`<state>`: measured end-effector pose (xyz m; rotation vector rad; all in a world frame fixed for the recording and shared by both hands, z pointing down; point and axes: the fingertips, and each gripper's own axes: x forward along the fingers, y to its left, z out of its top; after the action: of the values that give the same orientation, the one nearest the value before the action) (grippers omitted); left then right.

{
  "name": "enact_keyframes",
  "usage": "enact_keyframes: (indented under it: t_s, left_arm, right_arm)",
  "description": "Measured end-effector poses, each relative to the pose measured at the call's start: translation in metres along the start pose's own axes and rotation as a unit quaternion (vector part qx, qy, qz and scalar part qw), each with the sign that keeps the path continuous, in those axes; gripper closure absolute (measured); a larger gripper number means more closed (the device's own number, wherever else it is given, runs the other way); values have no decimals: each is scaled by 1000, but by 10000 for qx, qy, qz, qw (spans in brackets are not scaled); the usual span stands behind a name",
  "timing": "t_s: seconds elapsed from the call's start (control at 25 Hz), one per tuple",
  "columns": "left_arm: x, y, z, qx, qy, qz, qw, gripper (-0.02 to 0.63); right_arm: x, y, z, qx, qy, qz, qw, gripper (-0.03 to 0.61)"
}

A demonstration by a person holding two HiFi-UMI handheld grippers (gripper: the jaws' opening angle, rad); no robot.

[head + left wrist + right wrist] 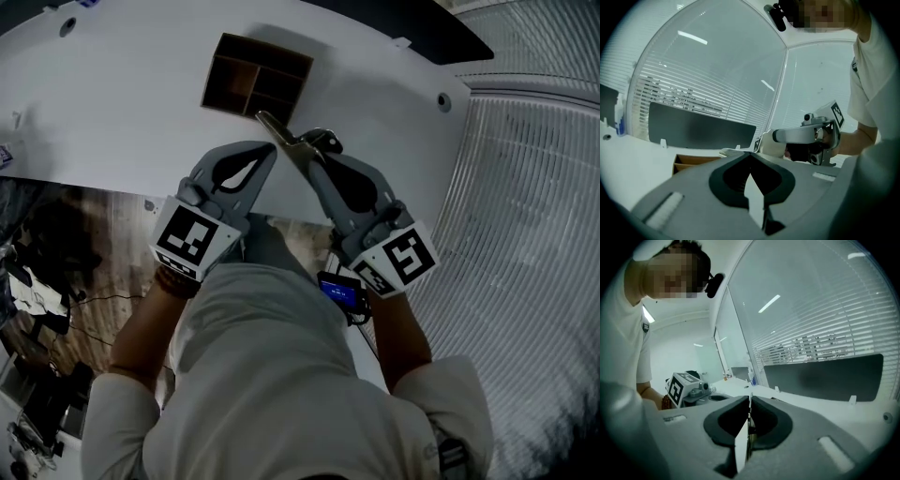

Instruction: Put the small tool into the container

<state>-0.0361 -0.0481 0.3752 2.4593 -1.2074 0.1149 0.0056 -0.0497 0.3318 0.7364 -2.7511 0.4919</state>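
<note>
- Small tool [275, 129]: a flat, olive-metal piece held in the right tongs [314, 155]. Its free end points up and left at the container [267, 50].
- Right tongs: jaws pressed together on the tool's near end. In the right gripper view only a thin sliver shows between them.
- Tool tip sits at the container's near edge, close to its right-hand corner. From the left gripper view it looks about level with the rim and not yet inside. The head view alone doesn't show its height.
- Container: brown open box with dividers making several compartments. It stands on the white surface [122, 103], beyond both tongs.
- Left tongs [272, 148]: jaws closed tip to tip with nothing between them, held just beside the right tongs and short of the container. They seem to have no part in this step.
- Step in hand, as I judge it: the carry is nearly done and the tool is being lined up for the drop.
- Next move calls for:
  - bringing the tip a little further forward, so it is over an open compartment and not over the wall or a divider;
  - tilting or lowering the tool to clear the rim;
  - only then parting the right jaws.
- I can't tell yet which compartment it will go into.
</note>
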Motion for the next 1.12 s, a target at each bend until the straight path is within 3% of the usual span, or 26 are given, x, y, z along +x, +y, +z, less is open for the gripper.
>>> enact_keyframes:
  t_s: [0.4,0.64,1.12]
  left_arm:
    - [2,-2,-4,1,-14,143,9999,611]
    - [-6,32,-4,-132,3,113,9998,611]
    - [14,63,3,-159,3,81,9998,611]
  right_arm:
    - [5,6,0,-666,140,319,9972,561]
    - [45,14,9,-1032,295,407,9934,561]
    - [67,-2,12,-1730,413,409,9832,561]
